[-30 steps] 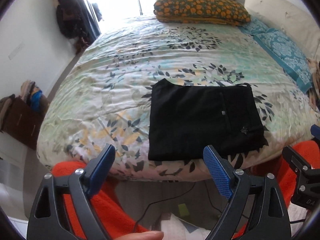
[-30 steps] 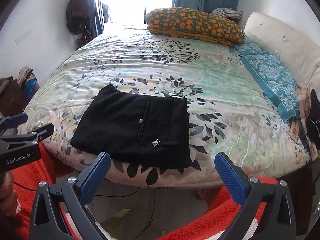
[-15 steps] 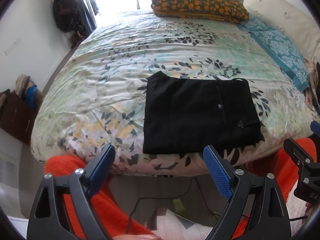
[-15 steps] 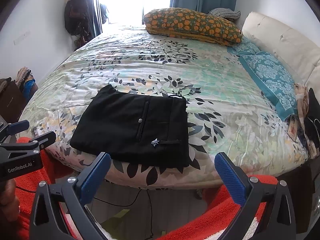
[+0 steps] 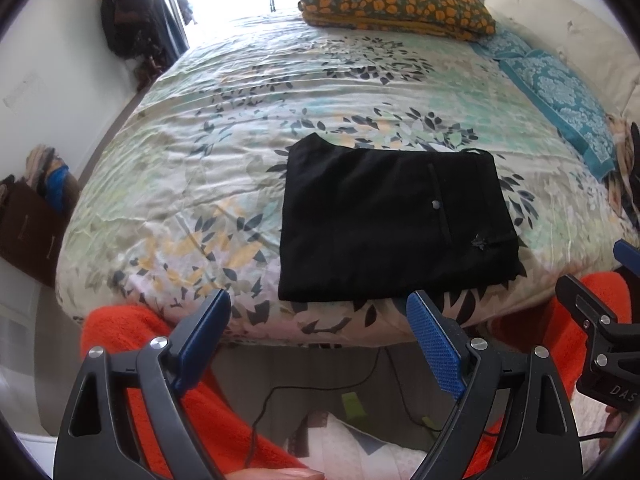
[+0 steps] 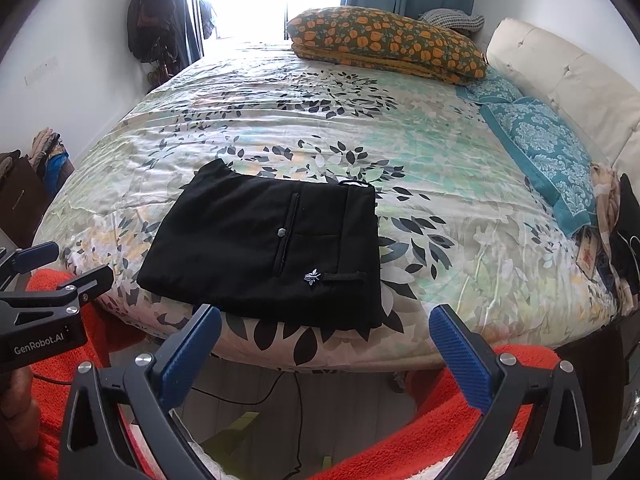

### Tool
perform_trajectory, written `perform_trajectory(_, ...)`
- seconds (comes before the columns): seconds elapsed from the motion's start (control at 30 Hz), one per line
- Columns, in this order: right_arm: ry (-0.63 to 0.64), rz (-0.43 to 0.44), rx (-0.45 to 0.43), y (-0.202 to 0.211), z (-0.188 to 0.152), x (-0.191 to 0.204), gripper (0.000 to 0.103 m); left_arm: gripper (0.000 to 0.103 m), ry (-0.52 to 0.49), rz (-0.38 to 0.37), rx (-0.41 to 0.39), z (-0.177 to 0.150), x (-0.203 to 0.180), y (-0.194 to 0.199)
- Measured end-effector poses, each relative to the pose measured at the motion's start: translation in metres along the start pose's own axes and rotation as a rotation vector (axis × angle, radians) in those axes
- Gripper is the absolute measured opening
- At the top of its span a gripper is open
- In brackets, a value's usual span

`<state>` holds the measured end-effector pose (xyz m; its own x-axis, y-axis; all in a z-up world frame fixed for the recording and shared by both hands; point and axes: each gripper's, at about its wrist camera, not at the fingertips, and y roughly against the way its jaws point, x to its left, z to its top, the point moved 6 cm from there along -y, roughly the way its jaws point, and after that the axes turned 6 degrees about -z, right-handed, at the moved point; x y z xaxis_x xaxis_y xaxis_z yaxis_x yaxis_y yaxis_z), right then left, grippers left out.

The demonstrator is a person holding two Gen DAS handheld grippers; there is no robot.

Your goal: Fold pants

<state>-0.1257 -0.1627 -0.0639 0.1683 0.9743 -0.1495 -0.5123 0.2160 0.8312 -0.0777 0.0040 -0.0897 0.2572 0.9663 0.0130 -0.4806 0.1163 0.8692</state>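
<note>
On the wide bed with the leaf-patterned quilt (image 6: 400, 128), we see the black fabric pants (image 6: 264, 248) folded into a flat rectangle at the near edge. Their front hem overhangs slightly; we judge a nudge could slide them off. Left gripper (image 5: 318, 330) and right gripper (image 6: 326, 340) hang spread, empty, apart from the cloth.

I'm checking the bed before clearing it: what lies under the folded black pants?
The black pants lie flat on the floral bedspread, near its front edge. Leaf print shows all round them; whatever is directly beneath is covered.
</note>
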Motion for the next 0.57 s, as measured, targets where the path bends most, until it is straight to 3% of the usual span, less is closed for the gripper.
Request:
perform_trajectory(0.37, 0.022, 0.013, 0.019, -0.0091, -0.0013, 0.0049, 0.103, 0.091, -0.005, 0.006, 0.006, -0.0002, 0.0012, -0.0032)
perform_trajectory(0.57, 0.022, 0.015, 0.019, -0.0095, -0.0018, 0.0048, 0.103, 0.091, -0.034, 0.017, -0.032, 0.0006, -0.0033, 0.0021)
